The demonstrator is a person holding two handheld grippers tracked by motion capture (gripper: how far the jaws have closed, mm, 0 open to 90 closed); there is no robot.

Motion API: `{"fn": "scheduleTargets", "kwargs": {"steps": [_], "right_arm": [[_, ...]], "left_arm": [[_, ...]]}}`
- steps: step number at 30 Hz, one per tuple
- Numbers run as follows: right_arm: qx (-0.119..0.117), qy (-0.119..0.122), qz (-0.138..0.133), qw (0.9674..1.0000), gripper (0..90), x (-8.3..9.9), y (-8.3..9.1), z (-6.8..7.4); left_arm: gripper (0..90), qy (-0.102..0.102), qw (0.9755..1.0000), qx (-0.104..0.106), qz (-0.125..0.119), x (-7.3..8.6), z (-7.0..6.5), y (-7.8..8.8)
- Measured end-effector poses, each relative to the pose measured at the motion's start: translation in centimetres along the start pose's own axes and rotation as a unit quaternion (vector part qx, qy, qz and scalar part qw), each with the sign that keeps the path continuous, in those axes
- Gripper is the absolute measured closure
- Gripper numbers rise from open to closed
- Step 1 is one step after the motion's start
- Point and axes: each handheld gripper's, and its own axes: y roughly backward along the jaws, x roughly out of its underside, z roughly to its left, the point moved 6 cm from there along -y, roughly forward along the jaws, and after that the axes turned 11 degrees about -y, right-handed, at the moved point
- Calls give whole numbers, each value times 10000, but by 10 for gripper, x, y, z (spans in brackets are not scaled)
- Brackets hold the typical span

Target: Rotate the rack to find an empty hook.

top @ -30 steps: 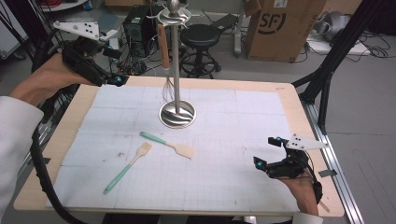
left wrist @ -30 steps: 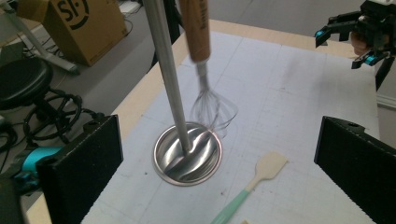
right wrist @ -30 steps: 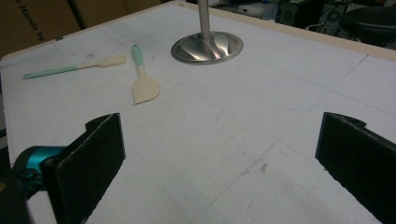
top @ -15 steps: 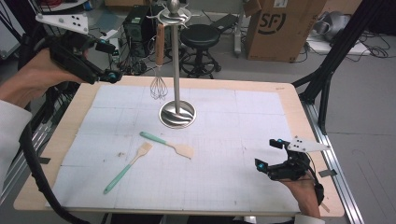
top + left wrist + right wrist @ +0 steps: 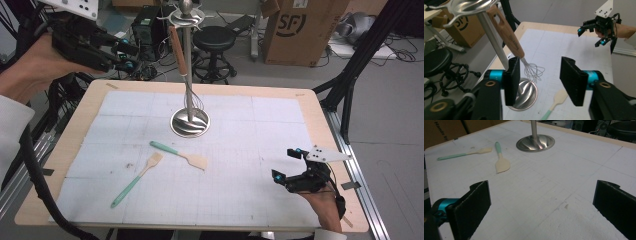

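Observation:
A whisk (image 5: 178, 52) with a wooden handle hangs from the top ring of a metal stand (image 5: 190, 122) at the far middle of the table. My left gripper (image 5: 131, 56) is raised in the air to the left of the stand, apart from the whisk. Its jaws have just been closing and stand partly open with nothing between them; in the left gripper view (image 5: 540, 72) the whisk (image 5: 509, 37) hangs beyond the left jaw. My right gripper (image 5: 286, 163) rests low at the near right of the table, open and empty (image 5: 542, 192).
Two green-handled utensils lie on the white mat in front of the stand: a flat spatula (image 5: 180, 155) and a slotted turner (image 5: 137, 177). A cardboard box (image 5: 295, 30) and a stool (image 5: 215, 40) stand on the floor beyond the table.
My left gripper has risen and drawn back to the left, away from the stand. The whisk has swung on its hook and now hangs closer to the pole. The right gripper has stayed put.

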Motion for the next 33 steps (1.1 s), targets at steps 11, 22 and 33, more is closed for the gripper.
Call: {"fn": "scheduleTargets", "kwargs": {"steps": [11,22,33], "right_arm": [[-29,31,-17,10000,0,-2,-1,1],[-41,22,-82,10000,0,-4,2,1],[-45,-16,-128,9999,0,-4,3,-1]], "left_arm": [[894,-45,9999,-96,38,-27,5,-14],[898,-67,9997,-206,72,-45,20,-33],[898,58,9996,-231,154,-47,38,-56]]}}
